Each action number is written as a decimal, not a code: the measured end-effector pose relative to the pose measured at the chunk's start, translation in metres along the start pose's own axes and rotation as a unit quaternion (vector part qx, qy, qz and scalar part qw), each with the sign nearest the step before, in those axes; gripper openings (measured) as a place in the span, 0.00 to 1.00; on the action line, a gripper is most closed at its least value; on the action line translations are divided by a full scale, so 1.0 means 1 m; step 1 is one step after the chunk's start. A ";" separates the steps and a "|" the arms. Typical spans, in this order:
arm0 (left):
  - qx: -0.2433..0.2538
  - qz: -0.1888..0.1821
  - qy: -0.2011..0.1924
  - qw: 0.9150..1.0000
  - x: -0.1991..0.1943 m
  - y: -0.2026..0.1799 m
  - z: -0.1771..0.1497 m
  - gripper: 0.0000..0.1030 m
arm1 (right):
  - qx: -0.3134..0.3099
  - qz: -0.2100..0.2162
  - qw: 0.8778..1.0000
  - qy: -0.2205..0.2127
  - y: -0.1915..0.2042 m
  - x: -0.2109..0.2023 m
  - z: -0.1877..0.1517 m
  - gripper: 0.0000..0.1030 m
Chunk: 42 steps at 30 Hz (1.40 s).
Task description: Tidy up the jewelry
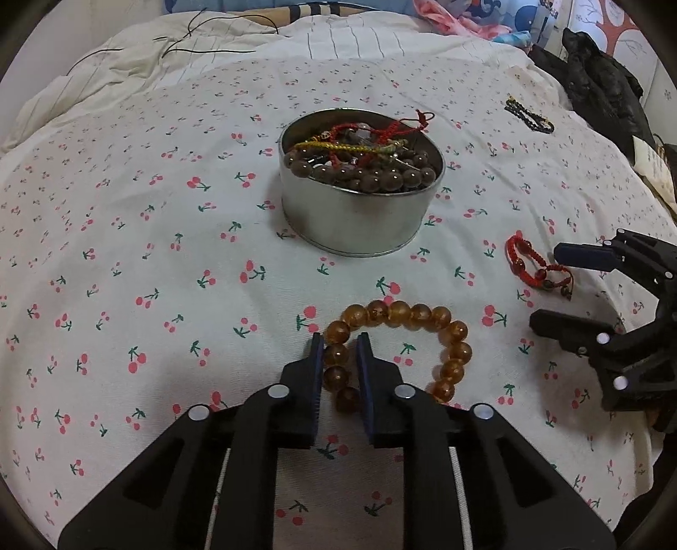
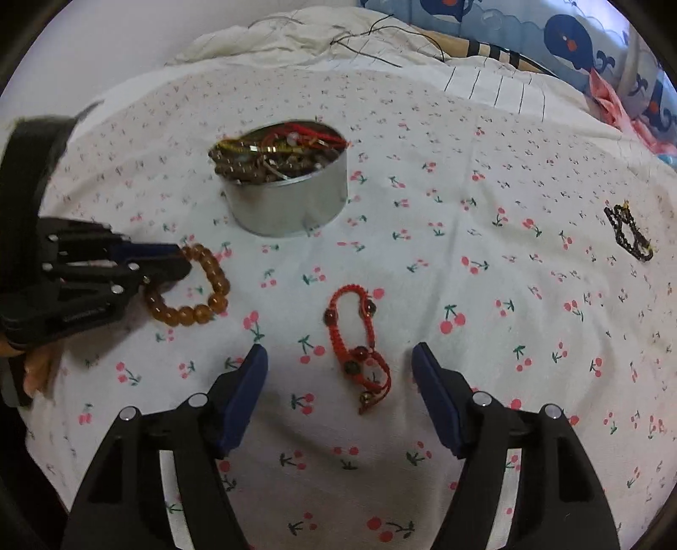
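A round metal tin on the cherry-print bedsheet holds several bracelets. An amber bead bracelet lies on the sheet. My left gripper is shut on its left strand of beads. A red cord bracelet lies between the fingers of my right gripper, which is open and empty just above the sheet. A black chain bracelet lies far off to the right.
The bedsheet is soft and wrinkled. A rumpled cream blanket with black cords lies at the back. Dark clothing sits at the right edge. Patterned pillows are behind.
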<state>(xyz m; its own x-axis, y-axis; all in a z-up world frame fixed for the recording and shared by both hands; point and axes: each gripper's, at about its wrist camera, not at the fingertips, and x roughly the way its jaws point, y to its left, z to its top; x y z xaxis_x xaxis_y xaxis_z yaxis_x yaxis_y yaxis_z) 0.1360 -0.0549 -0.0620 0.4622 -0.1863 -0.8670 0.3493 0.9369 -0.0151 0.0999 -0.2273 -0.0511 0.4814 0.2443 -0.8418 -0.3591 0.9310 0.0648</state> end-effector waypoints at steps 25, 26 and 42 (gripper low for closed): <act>0.005 0.007 -0.006 1.000 -0.005 -0.002 -0.002 0.64 | 0.046 0.032 0.998 -0.002 -0.010 -0.009 0.010 0.09; 0.006 0.009 -0.007 1.000 -0.005 -0.002 -0.002 0.67 | 0.045 0.033 0.998 0.005 -0.010 -0.006 0.011 0.16; 0.005 0.011 -0.002 1.000 0.000 -0.002 -0.002 0.73 | 0.018 0.010 0.999 0.026 0.001 0.007 0.007 0.46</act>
<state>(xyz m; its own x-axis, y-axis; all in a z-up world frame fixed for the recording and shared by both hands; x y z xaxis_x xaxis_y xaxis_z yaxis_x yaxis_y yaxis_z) 0.1341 -0.0559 -0.0628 0.4729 -0.1676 -0.8650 0.3468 0.9379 0.0079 0.1080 -0.2229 -0.0530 0.4319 0.2503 -0.8665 -0.3385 0.9355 0.1016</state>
